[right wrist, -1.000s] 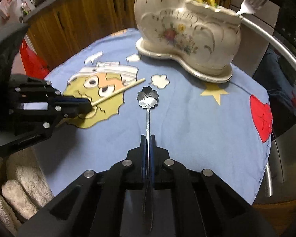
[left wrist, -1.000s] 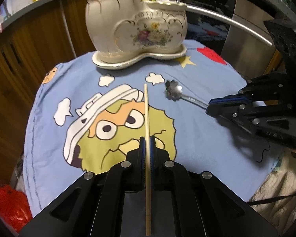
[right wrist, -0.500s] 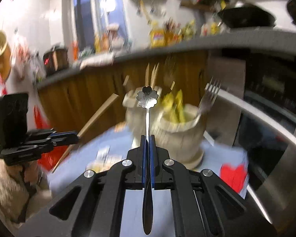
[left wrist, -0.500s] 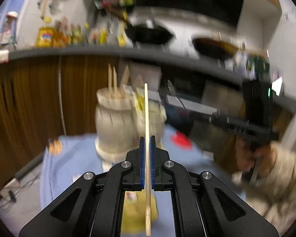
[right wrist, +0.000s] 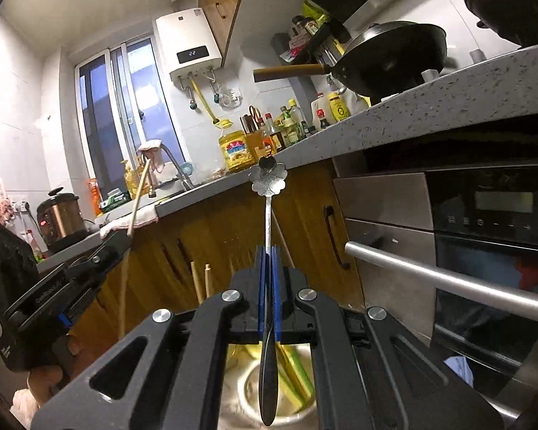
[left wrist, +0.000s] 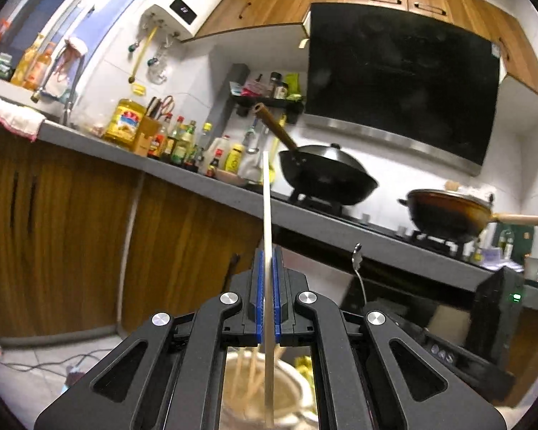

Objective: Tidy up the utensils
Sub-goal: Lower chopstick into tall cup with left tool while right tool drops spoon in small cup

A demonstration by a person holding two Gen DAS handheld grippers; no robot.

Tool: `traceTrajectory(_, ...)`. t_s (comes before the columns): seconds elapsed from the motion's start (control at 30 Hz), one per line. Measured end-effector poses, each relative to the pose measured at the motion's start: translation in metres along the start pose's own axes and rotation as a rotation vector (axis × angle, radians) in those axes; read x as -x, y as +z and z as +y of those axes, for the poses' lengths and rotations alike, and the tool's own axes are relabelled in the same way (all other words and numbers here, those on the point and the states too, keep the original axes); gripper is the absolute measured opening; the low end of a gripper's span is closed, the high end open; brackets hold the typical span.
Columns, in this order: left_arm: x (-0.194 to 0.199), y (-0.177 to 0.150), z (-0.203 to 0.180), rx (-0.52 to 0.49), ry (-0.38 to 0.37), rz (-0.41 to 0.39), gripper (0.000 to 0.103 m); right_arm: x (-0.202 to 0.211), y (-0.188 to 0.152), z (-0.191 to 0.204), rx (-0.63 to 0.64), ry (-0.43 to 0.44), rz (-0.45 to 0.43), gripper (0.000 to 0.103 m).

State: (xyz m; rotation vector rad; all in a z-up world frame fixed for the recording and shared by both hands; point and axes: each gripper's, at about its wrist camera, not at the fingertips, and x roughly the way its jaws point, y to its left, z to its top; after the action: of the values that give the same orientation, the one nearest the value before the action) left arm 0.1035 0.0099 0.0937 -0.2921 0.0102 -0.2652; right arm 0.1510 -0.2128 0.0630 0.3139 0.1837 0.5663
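1. Left tongs [left wrist: 266, 286]: closed onto a single chopstick [left wrist: 266, 215], blue pads [left wrist: 257, 294] pressed flat on both sides, no gap visible.
2. Chopstick stands upright through the tongs. Upper end rises in front of the kitchen counter and the black wok [left wrist: 326, 175]; lower end hangs below the pads, over the mouth of the cream ceramic holder [left wrist: 294, 394].
3. Holder's compartment under the left tongs already carries several wooden chopsticks [left wrist: 245, 376], leaning. Whether the held chopstick's tip touches the holder: cannot tell, that end is blurred.
4. Right tongs [right wrist: 268, 286]: closed on a metal spoon [right wrist: 268, 193], gripped on the thin handle, pads tight against it.
5. Spoon is upright too. Flower-shaped end points up, in front of the counter edge; the plain smooth end hangs below the pads, over the holder opening [right wrist: 247, 387].
6. That compartment carries yellow-green utensils [right wrist: 294, 369] leaning to the right of the spoon's lower end. Contact between spoon and holder rim: cannot tell.
7. Cross views: right wrist view shows the left tongs [right wrist: 100, 251] at left, near, with the chopstick slanting up out of them and a hand on the grip below. Left wrist view shows the spoon's flower end [left wrist: 357, 256] just right of the left tongs.
8. Both tongs sit close together above the holder, apart from each other. More wooden stick ends [right wrist: 201, 279] show between them in the right wrist view.
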Motion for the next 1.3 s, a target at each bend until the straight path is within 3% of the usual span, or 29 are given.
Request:
traceTrajectory(0.3, -0.029, -0.022, 0.015, -0.035, 0.049, 0.041, 0.005, -0.016, -0.026, 0.002, 0.066, -0.035, 0.029, 0.003)
traceTrajectory(0.6, 0.002, -0.035, 0.016, -0.077, 0.020, 0.090, 0.005, -0.004, -0.038, 0.001, 0.088, -0.023, 0.055, 0.003)
traceTrajectory(0.93, 0.019, -0.058, 0.002, -0.193, 0.050, 0.180, 0.005, 0.024, -0.060, 0.001, 0.134, -0.020, 0.127, 0.003)
traceTrajectory(1.3, 0.023, -0.067, 0.003, -0.183, 0.053, 0.228, 0.005, 0.028, -0.070, 0.006, 0.161, -0.032, 0.162, 0.003)
